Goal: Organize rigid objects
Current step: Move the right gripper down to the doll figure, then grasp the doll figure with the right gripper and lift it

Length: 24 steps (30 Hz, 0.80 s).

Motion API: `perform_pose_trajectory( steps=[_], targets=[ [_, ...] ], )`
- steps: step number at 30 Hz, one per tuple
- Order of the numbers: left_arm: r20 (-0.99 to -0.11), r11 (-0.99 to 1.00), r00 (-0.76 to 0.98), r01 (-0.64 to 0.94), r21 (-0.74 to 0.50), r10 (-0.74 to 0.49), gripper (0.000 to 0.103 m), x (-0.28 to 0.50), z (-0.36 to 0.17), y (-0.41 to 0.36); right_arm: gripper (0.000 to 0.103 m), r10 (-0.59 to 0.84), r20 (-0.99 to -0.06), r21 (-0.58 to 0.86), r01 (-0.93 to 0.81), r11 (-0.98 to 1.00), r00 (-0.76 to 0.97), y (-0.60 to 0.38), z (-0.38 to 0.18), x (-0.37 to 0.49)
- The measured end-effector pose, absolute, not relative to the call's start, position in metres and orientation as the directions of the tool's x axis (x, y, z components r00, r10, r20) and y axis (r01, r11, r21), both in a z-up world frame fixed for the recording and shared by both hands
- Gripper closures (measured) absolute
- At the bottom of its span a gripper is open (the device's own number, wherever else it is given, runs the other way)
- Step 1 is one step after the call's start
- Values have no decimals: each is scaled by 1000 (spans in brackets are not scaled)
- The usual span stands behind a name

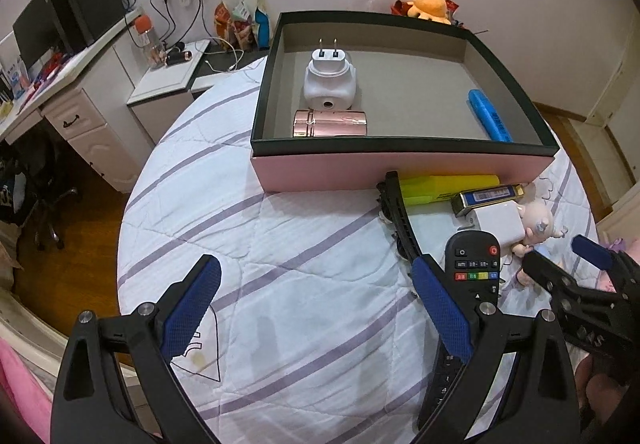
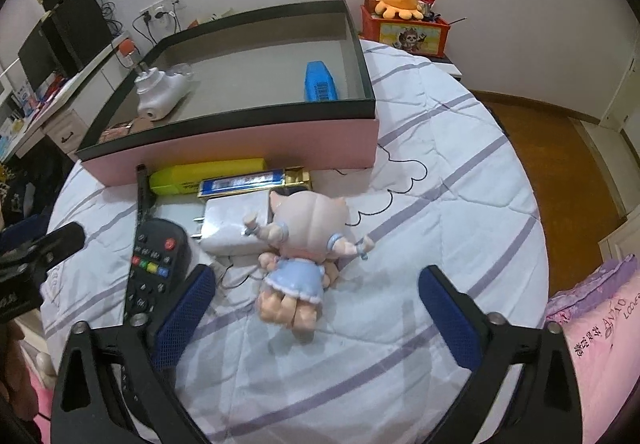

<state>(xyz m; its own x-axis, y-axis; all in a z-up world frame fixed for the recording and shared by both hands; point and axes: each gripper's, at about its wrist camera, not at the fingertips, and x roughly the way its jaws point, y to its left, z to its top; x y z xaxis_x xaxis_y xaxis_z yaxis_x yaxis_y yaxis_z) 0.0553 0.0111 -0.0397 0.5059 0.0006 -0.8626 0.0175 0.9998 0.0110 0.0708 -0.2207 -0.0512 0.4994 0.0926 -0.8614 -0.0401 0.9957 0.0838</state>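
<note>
A pink box with a dark rim (image 1: 400, 169) (image 2: 240, 148) holds a white plug adapter (image 1: 330, 80), a pink metallic cylinder (image 1: 330, 123) and a blue marker (image 1: 490, 116). In front of it on the quilt lie a yellow marker (image 2: 208, 174), a blue and gold bar (image 2: 256, 182), a white charger (image 2: 232, 224), a black remote (image 2: 156, 260) and a doll (image 2: 304, 244). My right gripper (image 2: 316, 284) is open, low over the quilt, the doll's legs between its fingertips without touching. My left gripper (image 1: 316, 284) is open over bare quilt, its right finger beside the remote (image 1: 474, 268).
A thin black stick (image 1: 396, 212) lies left of the remote, against the box front. The bed's edge drops to wood floor on the left and right. A desk with monitors (image 1: 60, 24) stands far left; a red box with an orange plush (image 2: 404, 24) sits behind the bed.
</note>
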Motion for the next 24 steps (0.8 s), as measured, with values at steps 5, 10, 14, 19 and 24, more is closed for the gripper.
perform_pose_trajectory(
  steps=[5, 10, 14, 19, 24],
  targets=[
    [-867, 1000, 498, 18, 9, -1, 5, 61, -43, 13, 29, 78, -887, 74, -27, 997, 455, -221, -67, 82],
    [-874, 1000, 485, 19, 2, -8, 5, 68, -49, 14, 29, 47, -897, 30, -47, 998, 440, -214, -75, 88],
    [-877, 1000, 481, 26, -3, -16, 5, 72, -51, 11, 34, 45, -896, 20, -61, 998, 442, -212, -75, 88],
    [-875, 999, 484, 33, -3, -19, 5, 74, -50, 9, 54, 67, -890, 48, -53, 997, 450, -214, -68, 85],
    [-874, 999, 487, 37, 1, -17, 5, 75, -48, 9, 54, 87, -886, 75, -45, 996, 456, -220, -65, 82]
  ],
)
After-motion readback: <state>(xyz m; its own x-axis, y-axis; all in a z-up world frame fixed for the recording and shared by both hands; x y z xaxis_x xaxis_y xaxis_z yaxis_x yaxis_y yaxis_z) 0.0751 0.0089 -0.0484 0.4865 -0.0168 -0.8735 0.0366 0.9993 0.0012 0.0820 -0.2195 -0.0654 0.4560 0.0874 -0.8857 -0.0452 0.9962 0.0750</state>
